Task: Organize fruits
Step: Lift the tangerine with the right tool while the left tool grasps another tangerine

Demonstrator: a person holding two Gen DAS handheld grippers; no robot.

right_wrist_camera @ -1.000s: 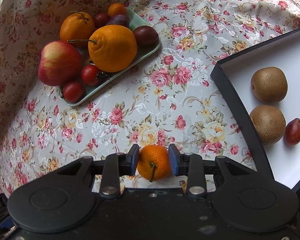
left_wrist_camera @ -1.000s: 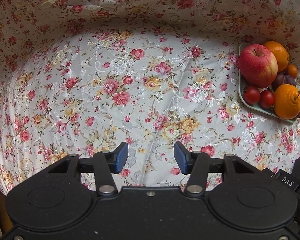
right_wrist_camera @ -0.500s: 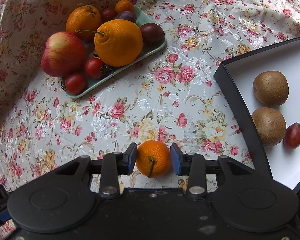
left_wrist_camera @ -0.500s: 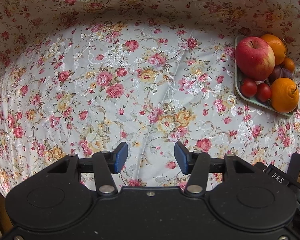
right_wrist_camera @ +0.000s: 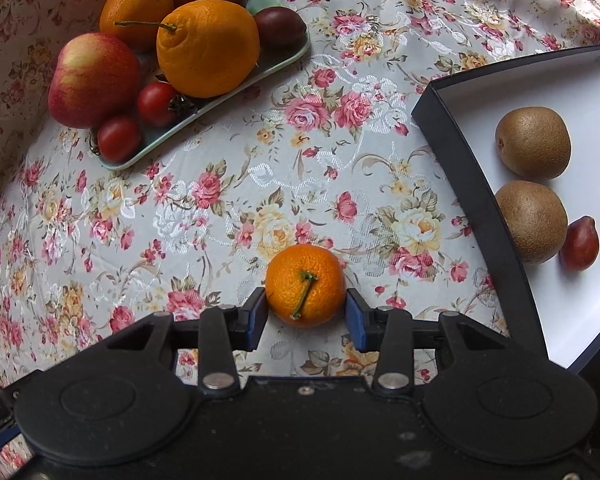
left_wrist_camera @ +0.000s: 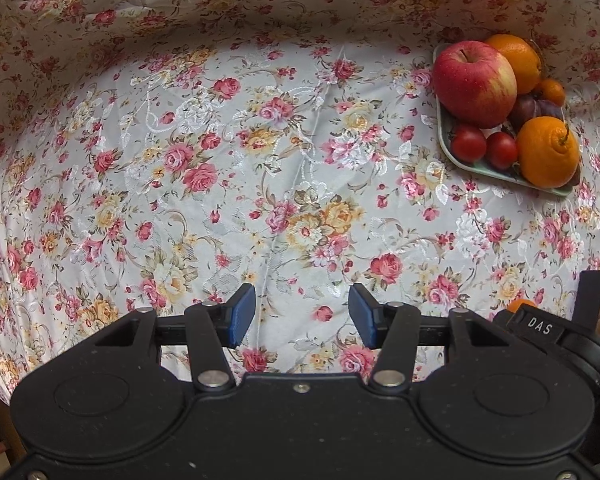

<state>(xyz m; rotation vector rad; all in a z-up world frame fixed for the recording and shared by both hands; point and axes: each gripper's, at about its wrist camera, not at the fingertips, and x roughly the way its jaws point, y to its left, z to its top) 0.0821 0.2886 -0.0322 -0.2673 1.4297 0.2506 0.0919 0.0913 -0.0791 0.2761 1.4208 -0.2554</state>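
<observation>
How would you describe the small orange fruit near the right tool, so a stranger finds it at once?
Start at the black box with white inside, then move left onto the floral tablecloth. There the small round orange mandarin lies alone, between the blue fingers of the right tool. Unlike the oranges on the green tray, it sits directly on cloth.

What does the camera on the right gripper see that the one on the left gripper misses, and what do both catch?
Only the right wrist view shows the inside of the black box with two kiwis and small red fruits, and the right gripper with a small orange on the cloth between its jaws, which have just been opening.

Only the left wrist view shows the left gripper, open over bare floral cloth.

Both show the green tray with the apple, the big oranges and the tomatoes.
</observation>
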